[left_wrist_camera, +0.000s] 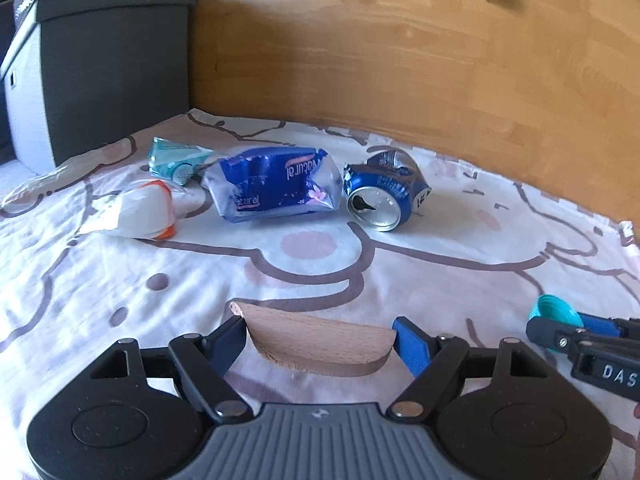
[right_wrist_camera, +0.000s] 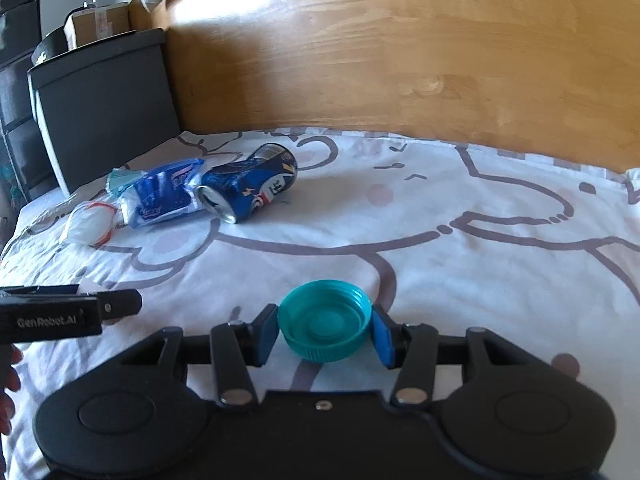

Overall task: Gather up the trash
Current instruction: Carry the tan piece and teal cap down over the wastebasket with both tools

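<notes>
Trash: a wood piece [left_wrist_camera: 320, 344] is clamped in the left gripper [left_wrist_camera: 320, 346], a teal cap [right_wrist_camera: 325, 320] in the right gripper [right_wrist_camera: 325, 330]. Ahead on the bed [left_wrist_camera: 400, 280] lie a crushed can [left_wrist_camera: 384, 196] and wrappers [left_wrist_camera: 272, 188]. The cap, pinched only at its rim, may slip out.

You see a matt, pale wooden piece [left_wrist_camera: 320, 344] with fine grain, a ribbed teal plastic cap [right_wrist_camera: 325, 320], a glossy dented metal can [left_wrist_camera: 384, 192] — shiny at its lid — a slick blue plastic wrapper [left_wrist_camera: 272, 184], soft printed cloth [left_wrist_camera: 460, 280], and a smooth varnished wood headboard [left_wrist_camera: 400, 60].
</notes>
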A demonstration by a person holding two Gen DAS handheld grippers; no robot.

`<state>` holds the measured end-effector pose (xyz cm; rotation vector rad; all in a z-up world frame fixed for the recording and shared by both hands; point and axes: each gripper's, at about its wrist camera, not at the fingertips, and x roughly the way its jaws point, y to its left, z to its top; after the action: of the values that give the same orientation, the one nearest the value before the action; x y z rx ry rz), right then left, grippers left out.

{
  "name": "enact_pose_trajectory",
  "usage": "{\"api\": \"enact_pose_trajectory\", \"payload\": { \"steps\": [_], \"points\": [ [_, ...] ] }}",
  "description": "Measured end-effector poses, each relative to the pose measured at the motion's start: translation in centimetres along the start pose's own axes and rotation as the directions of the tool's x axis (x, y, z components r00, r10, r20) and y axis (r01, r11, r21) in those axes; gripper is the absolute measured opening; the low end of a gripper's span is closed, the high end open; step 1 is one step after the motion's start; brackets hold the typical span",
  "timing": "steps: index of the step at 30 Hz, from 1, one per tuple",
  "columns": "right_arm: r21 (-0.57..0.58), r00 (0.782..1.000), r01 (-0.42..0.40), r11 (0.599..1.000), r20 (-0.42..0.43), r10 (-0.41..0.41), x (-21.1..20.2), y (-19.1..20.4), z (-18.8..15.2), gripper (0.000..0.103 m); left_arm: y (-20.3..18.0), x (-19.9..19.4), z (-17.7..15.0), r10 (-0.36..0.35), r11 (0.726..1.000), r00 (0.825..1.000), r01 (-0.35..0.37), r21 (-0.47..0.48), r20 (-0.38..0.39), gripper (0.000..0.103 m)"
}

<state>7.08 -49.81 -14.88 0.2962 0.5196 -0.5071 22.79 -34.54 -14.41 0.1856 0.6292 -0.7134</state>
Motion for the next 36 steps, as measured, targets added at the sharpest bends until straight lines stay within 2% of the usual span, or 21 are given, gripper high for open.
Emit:
{"api": "enact_pose_trajectory", "payload": {
  "steps": [18,28,36],
  "points": [
    [-0.084,0.998,-0.052,0.995,0.031,0.055,-6.6,4.5,-0.1,0.05,3.1,-7.8,-1.8,0.075,0.995,0.996,-0.072,-0.069,0.038,0.08],
    [-0.117,0.993,-0.115,0.986,0.007,0.117,-7.9,8.3,-0.4,0.05,7.2,-11.6,-3.6,0.128,0.982,0.991,-0.12,-0.149,0.045,0.08],
    [-0.159,0.983,-0.183,0.97,-0.04,0.179,-7.8,12.4,-1.4,0.05,11.6,-14.3,-5.7,0.188,0.959,0.981,-0.174,-0.222,0.041,0.08]
  ]
}}
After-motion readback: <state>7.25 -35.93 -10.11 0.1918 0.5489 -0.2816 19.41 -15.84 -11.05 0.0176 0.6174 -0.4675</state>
